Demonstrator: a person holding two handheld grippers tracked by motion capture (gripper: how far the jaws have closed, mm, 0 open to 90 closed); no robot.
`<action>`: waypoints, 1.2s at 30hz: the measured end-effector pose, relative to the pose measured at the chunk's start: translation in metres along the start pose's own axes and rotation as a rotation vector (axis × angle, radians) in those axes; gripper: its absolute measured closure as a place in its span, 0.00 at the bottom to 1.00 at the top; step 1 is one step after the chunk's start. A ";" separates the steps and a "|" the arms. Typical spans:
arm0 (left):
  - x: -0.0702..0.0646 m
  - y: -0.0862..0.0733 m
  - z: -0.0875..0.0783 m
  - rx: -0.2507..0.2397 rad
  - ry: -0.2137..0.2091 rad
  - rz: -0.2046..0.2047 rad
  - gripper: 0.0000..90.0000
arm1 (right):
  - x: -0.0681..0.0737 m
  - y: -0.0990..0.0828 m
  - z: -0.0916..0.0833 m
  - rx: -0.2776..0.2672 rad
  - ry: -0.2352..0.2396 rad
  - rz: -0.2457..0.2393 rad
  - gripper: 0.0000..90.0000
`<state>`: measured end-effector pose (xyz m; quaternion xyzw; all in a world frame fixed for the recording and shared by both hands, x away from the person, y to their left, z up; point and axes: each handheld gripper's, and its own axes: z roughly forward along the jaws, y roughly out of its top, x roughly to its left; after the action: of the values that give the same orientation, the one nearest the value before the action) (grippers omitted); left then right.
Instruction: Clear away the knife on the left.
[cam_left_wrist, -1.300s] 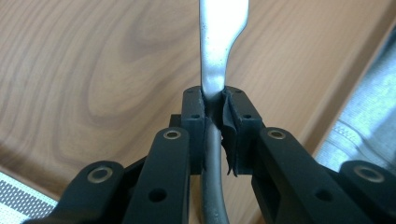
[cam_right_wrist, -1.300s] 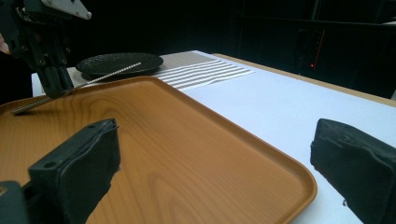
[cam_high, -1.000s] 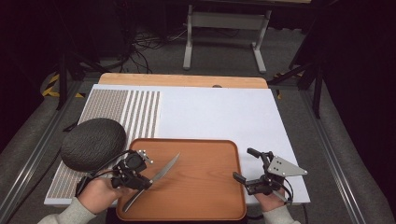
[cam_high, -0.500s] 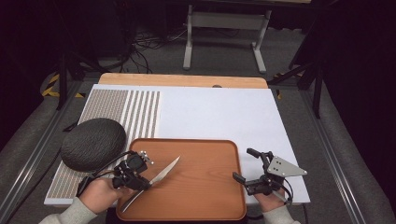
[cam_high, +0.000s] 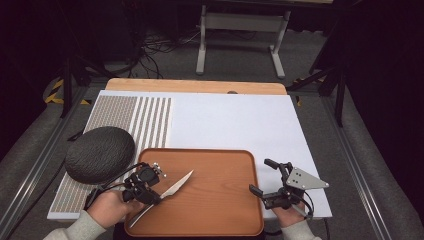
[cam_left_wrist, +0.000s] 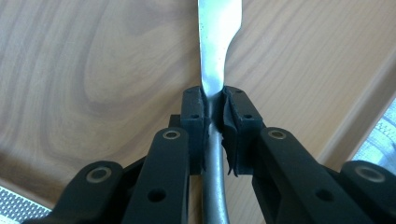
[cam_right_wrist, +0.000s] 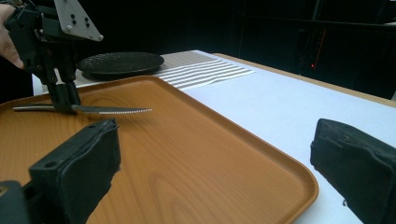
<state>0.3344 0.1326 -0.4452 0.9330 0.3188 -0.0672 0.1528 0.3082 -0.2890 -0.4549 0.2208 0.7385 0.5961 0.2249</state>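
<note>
While the left hand-held gripper (cam_high: 159, 194) sits over the near-left part of the tray (cam_high: 225, 165), its jaws are clamped on the knife (cam_high: 176, 186). Grip point is at the neck, where handle meets blade: pads (cam_left_wrist: 196, 112) press both sides of the metal in the left gripper view. Blade sticks out past the jaws toward the tray's middle, serrated edge visible from the right gripper view (cam_right_wrist: 116, 110); handle runs back toward the tray's near edge under the hand (cam_high: 107, 207). From the right gripper view the knife looks lifted just off the tray surface, roughly level.

Right hand-held gripper (cam_high: 265, 176) is at the tray's near-right corner, well apart from the knife, jaws spread wide with nothing between them.

Dark round plate (cam_high: 99, 154) lies just off the tray's far-left corner on the striped mat (cam_high: 145, 115). Tray rests on the white tabletop (cam_high: 240, 120).
</note>
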 end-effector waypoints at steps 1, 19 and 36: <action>0.000 0.000 0.001 0.001 -0.001 -0.003 0.88 | 0.000 0.000 0.000 0.000 0.000 0.000 0.02; -0.001 0.001 -0.003 -0.015 0.022 0.038 0.70 | 0.000 0.000 0.000 0.000 -0.002 -0.001 0.02; -0.027 0.010 -0.011 -0.146 0.078 0.343 0.61 | 0.001 0.000 0.000 -0.003 -0.001 -0.003 0.02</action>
<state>0.3201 0.1131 -0.4264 0.9620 0.1649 0.0195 0.2169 0.3079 -0.2886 -0.4551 0.2194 0.7380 0.5966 0.2263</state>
